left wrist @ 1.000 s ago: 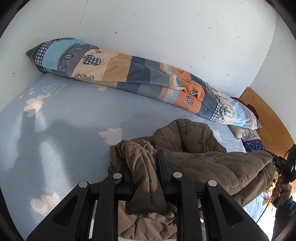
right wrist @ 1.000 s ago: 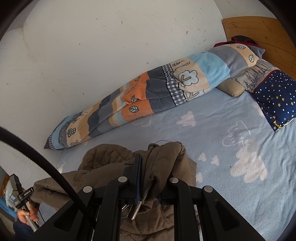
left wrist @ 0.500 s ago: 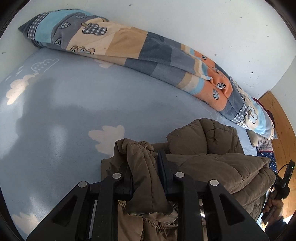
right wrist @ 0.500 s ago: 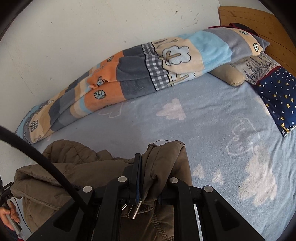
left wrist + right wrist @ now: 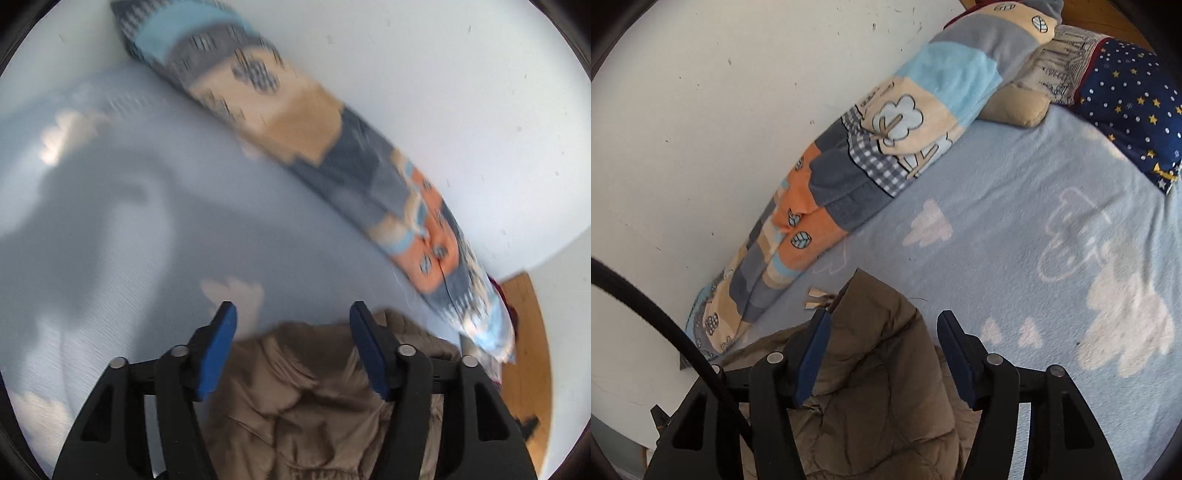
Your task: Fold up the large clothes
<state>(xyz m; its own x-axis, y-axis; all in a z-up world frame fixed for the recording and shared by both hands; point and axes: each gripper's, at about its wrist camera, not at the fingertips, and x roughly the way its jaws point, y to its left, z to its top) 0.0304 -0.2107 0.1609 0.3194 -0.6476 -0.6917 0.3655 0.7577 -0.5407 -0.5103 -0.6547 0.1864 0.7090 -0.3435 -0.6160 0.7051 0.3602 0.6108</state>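
A brown quilted jacket [image 5: 295, 398] lies bunched on the light blue bed sheet [image 5: 129, 229]. My left gripper [image 5: 291, 314] is open, its blue pads apart, with the jacket's edge lying loose below and between them. The left wrist view is motion-blurred. The jacket also shows in the right wrist view [image 5: 882, 376], one corner pointing toward the wall, with a metal zipper pull [image 5: 816, 299] beside it. My right gripper [image 5: 882, 321] is open above that jacket corner, holding nothing.
A rolled patchwork blanket [image 5: 871, 173] lies along the white wall [image 5: 720, 92]. A starry navy pillow [image 5: 1126, 110] and a beige cushion [image 5: 1015, 107] sit at the bed head. A wooden headboard [image 5: 524, 350] is at right. A black cable [image 5: 665, 325] crosses the right view.
Both grippers were shut on the jacket and have now opened, letting it drop onto the bed. Both cameras have tilted and swung; the left one is still moving.
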